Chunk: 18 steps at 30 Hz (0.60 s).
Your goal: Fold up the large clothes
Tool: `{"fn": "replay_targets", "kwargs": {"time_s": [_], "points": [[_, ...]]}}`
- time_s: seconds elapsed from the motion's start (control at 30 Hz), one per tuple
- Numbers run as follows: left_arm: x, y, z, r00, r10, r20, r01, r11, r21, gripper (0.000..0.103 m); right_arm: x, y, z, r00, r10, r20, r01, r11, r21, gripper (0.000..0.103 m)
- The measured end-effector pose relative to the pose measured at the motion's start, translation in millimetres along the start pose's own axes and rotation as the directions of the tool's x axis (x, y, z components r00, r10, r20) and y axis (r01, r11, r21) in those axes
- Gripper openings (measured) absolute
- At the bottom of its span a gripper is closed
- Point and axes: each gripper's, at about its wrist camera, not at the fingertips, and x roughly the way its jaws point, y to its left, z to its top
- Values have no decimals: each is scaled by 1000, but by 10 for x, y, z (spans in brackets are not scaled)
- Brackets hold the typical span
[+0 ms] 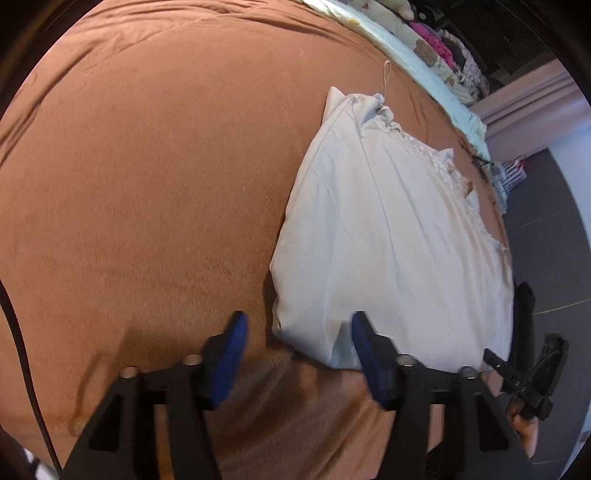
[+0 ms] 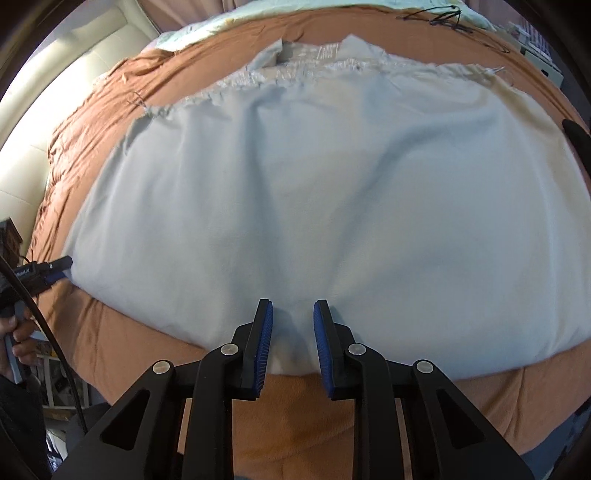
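Observation:
A large white garment (image 1: pixel 388 236) with a lace edge lies folded flat on a brown bedspread (image 1: pixel 147 177). My left gripper (image 1: pixel 299 325) is open, its fingers straddling the garment's near left corner just above the bedspread. In the right wrist view the garment (image 2: pixel 314 192) fills the middle. My right gripper (image 2: pixel 293 314) is open, its fingers on either side of a small ridge of cloth at the garment's near edge. The left gripper (image 2: pixel 59 267) shows at the garment's left corner. The right gripper (image 1: pixel 532 380) shows at the lower right of the left wrist view.
The brown bedspread (image 2: pixel 110 343) covers the bed. A pale patterned sheet (image 1: pixel 417 48) and a pile of coloured clothes (image 1: pixel 439 40) lie at the far edge. A cream headboard (image 2: pixel 48 99) stands at the left. A black cord (image 2: pixel 447 18) lies at the far edge. Grey floor (image 1: pixel 546 258) is beyond the bed.

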Motion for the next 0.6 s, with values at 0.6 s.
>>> {"fn": "replay_targets", "kwargs": {"time_s": [0.6], "points": [[221,-28,-35,992,-122,46,126,987,-99,48,261,336,30,997,-57,52,61,996,-70,20]]}}
